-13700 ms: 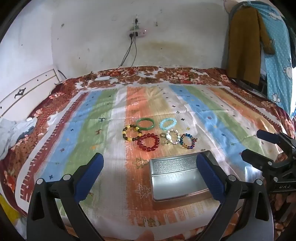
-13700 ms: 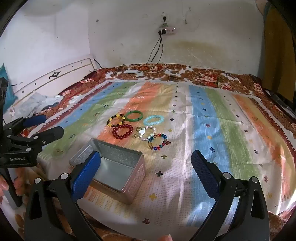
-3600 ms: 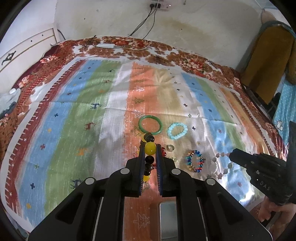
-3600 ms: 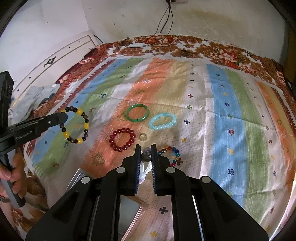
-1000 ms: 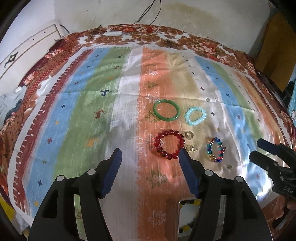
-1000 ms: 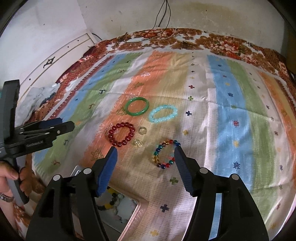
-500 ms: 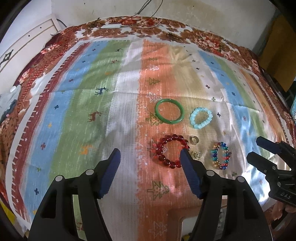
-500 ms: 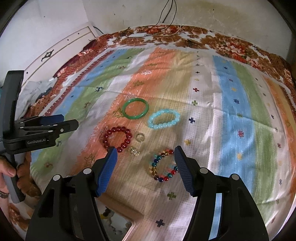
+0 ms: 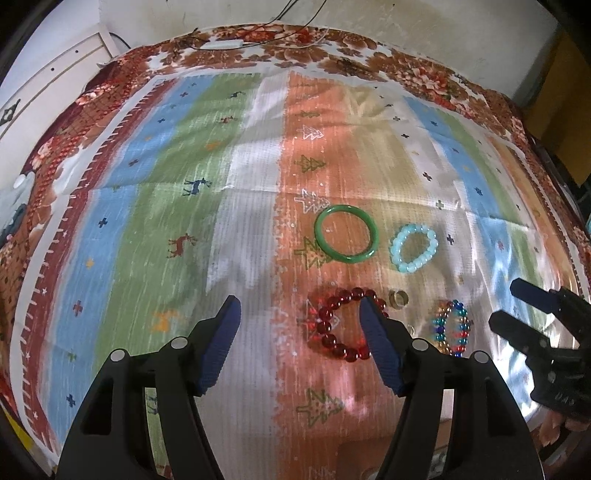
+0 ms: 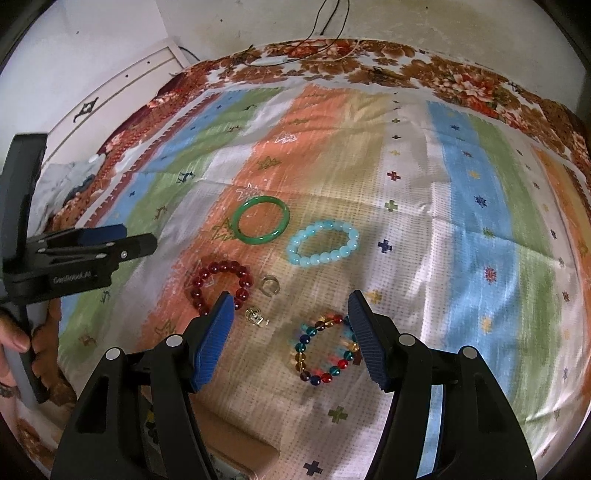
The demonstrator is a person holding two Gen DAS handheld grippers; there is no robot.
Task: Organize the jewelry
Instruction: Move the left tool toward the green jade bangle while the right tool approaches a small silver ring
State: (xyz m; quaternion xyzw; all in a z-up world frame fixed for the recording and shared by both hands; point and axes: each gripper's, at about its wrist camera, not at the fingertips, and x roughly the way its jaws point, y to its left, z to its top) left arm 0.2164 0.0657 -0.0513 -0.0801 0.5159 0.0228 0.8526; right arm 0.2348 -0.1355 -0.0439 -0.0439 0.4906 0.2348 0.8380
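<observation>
On the striped bedspread lie a red bead bracelet (image 9: 341, 325) (image 10: 221, 282), a green bangle (image 9: 346, 233) (image 10: 262, 220), a pale blue bead bracelet (image 9: 413, 248) (image 10: 323, 243), a multicoloured bead bracelet (image 9: 451, 328) (image 10: 325, 354), a ring (image 9: 399, 298) (image 10: 269, 286) and a small gold piece (image 10: 256, 315). My left gripper (image 9: 299, 306) is open and empty, its right finger over the red bracelet's right side. My right gripper (image 10: 288, 306) is open and empty, above the multicoloured bracelet and the gold piece.
The metal box's edge (image 10: 240, 458) shows at the bottom of the right wrist view, mostly hidden by the gripper. A white headboard (image 10: 122, 88) runs along the left. Wall and cables (image 9: 295, 14) lie beyond the bed. The bedspread stretches wide on all sides.
Both grippers have moved forward and lower toward the jewelry. The left one has come up to the red bracelet, the right one to the multicoloured bracelet. Both stay open.
</observation>
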